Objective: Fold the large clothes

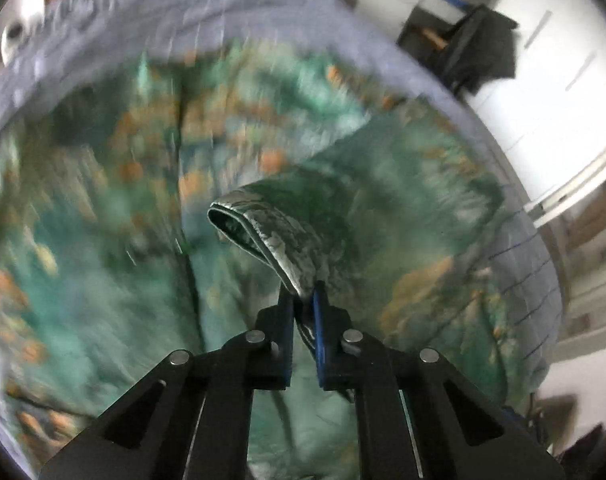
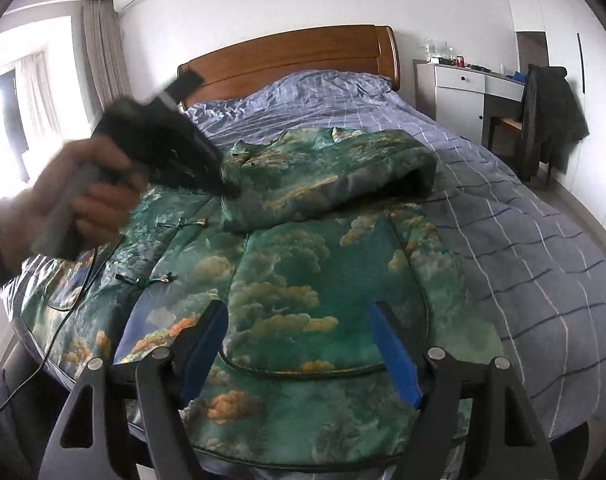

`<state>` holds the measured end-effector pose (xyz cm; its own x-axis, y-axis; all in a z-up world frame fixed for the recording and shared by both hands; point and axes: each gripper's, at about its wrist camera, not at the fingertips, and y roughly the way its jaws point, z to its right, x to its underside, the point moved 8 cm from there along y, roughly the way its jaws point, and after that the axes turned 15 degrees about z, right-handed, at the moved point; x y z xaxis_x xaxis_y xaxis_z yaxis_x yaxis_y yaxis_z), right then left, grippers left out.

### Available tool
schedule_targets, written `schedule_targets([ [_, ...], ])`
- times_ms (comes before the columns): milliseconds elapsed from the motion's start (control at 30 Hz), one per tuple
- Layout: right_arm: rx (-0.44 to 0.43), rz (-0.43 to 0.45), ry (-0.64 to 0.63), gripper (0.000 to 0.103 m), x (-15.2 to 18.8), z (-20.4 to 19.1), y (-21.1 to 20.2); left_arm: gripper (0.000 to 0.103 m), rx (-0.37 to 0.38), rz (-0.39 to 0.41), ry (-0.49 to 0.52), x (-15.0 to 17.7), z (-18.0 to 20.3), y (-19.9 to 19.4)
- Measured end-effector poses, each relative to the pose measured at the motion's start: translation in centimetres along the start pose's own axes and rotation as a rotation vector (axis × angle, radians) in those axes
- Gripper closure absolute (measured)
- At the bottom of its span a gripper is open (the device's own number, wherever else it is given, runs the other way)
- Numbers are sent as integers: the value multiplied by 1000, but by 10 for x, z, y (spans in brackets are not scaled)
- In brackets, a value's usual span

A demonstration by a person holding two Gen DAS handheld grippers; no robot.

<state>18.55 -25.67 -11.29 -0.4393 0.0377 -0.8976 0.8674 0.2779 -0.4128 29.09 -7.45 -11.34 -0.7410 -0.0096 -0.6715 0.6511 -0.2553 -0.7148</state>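
A large green padded jacket with orange cloud print lies spread on the bed, front up, with knot buttons down its left side. One sleeve is folded across the chest. My left gripper is shut on the sleeve cuff and holds it above the jacket body; it also shows in the right wrist view, held by a hand. My right gripper is open and empty, hovering over the jacket's lower hem near the bed's front edge.
The bed has a blue checked sheet and a wooden headboard. A white desk and a chair draped with a dark garment stand to the right. A window with curtains is on the left.
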Motion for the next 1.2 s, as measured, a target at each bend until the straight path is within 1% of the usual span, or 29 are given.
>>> schedule_targets([
  [100, -4, 1, 33, 28, -4, 11, 5, 97, -34, 87, 57, -38, -6, -17],
  [167, -2, 16, 16, 28, -17, 18, 8, 97, -59, 123, 40, -60, -22, -19],
  [233, -8, 42, -27, 28, -41, 25, 15, 96, -82, 132, 2, -71, -48, -10],
  [300, -15, 66, -77, 28, -68, 35, 26, 91, -103, 110, -14, -65, -69, 8],
  [367, -16, 63, -101, 28, -89, 47, 44, 79, -129, 56, -35, -49, -88, 35],
  [400, -25, 52, -101, 28, -102, 56, 60, 75, -128, 21, -56, -39, -96, 43],
  [433, -30, 45, -98, 28, -110, 64, 74, 67, -111, 1, -82, -32, -100, 46],
  [467, -28, 35, -99, 28, -119, 71, 88, 58, -89, -3, -117, -26, -103, 50],
  [500, -15, 13, -118, 28, -130, 81, 112, 53, -74, 6, -144, -24, -104, 52],
  [533, -10, -4, -130, 28, -138, 86, 130, 44, -68, 20, -161, -22, -104, 54],
  [567, -13, -17, -135, 28, -143, 88, 144, 43, -65, 30, -165, -22, -103, 56],
  [600, -33, -39, -133, 28, -154, 90, 168, 43, -64, 35, -159, -21, -100, 59],
  [633, -51, -52, -122, 28, -160, 91, 183, 46, -73, 34, -146, -19, -97, 63],
  [667, -70, -79, -102, 28, -165, 91, 201, 61, -82, 29, -134, -19, -95, 68],
  [700, -70, -101, -69, 28, -171, 93, 225, 66, -87, 21, -122, -13, -94, 76],
  [767, -62, -127, -37, 33, -175, 96, 257, 66, -110, 37, -110, -9, -96, 82],
  [833, -33, -160, -31, 49, -163, 97, 293, 65, -126, 70, -78, -6, -94, 84],
  [900, -6, -283, -30, 54, -127, 99, 327, 65, -146, 98, -31, -3, -91, 84],
  [933, 6, -355, -33, 54, -105, 101, 340, 65, -155, 108, -11, -2, -90, 84],
  [967, 7, -387, -35, 54, -91, 102, 347, 65, -159, 114, -4, -2, -90, 85],
  [1067, 11, -364, -5, 54, -93, 104, 344, 65, -160, 133, 4, -2, -90, 84],
  [1133, 14, -346, -10, 54, -105, 101, 325, 65, -157, 139, 1, -2, -92, 85],
  [1200, -39, -319, -44, 54, -115, 87, 292, 64, -156, 148, 1, -3, -92, 85],
])
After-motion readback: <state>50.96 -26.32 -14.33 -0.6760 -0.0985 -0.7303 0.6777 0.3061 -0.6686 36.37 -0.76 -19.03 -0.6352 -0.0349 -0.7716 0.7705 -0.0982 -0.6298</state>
